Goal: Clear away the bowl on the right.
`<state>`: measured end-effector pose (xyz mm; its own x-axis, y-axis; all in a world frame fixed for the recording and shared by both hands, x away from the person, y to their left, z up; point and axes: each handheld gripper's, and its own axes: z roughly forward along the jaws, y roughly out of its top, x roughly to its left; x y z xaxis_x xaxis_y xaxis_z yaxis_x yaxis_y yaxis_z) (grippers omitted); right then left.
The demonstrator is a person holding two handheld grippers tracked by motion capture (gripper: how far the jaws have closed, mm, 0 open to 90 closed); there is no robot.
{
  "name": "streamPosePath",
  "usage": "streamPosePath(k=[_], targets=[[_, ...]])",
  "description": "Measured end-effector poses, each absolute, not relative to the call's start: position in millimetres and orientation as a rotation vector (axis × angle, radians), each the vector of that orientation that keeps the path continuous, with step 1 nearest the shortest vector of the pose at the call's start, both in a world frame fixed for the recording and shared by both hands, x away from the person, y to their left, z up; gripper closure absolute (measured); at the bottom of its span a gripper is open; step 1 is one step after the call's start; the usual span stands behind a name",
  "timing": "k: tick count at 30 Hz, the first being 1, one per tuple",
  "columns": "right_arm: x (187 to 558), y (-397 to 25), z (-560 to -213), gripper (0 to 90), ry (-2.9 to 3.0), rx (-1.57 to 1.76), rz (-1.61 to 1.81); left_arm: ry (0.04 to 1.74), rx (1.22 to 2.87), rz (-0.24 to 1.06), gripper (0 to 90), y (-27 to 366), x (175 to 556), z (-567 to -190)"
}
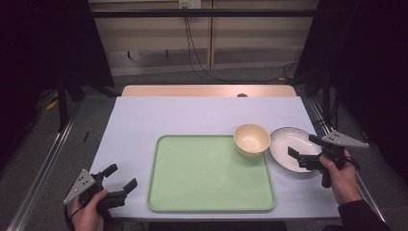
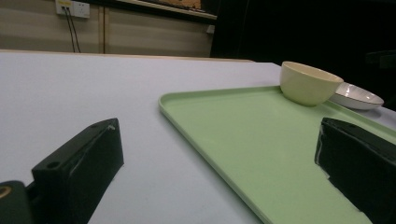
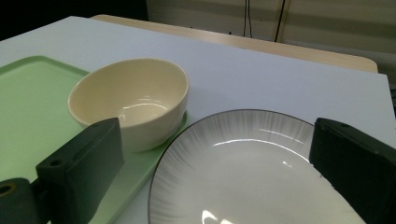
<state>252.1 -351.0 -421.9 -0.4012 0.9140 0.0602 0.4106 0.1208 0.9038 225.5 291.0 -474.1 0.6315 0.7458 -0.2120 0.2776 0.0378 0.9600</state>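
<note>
Right gripper [image 1: 302,147] jaws wide over plate [image 1: 287,144], left gripper [image 1: 120,176] empty

The high view looks forward and down from above the person's side, taking in the whole surface [image 1: 144,115]. The left gripper view sits low, just over the surface, facing across the green tray [image 2: 261,140] toward the far bowl [image 2: 308,83]. The right gripper view looks down, close over the plate [image 3: 243,172] and bowl. All three share tray, bowl and plate.
</note>
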Motion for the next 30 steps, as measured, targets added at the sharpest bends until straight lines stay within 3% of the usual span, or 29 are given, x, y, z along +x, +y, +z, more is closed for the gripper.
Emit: streamPosePath(k=[30], targets=[[201,-351,-444,2.2,1.866,1.254,1.269,0.881,1.543,0.443,1.1,291,226,-474]])
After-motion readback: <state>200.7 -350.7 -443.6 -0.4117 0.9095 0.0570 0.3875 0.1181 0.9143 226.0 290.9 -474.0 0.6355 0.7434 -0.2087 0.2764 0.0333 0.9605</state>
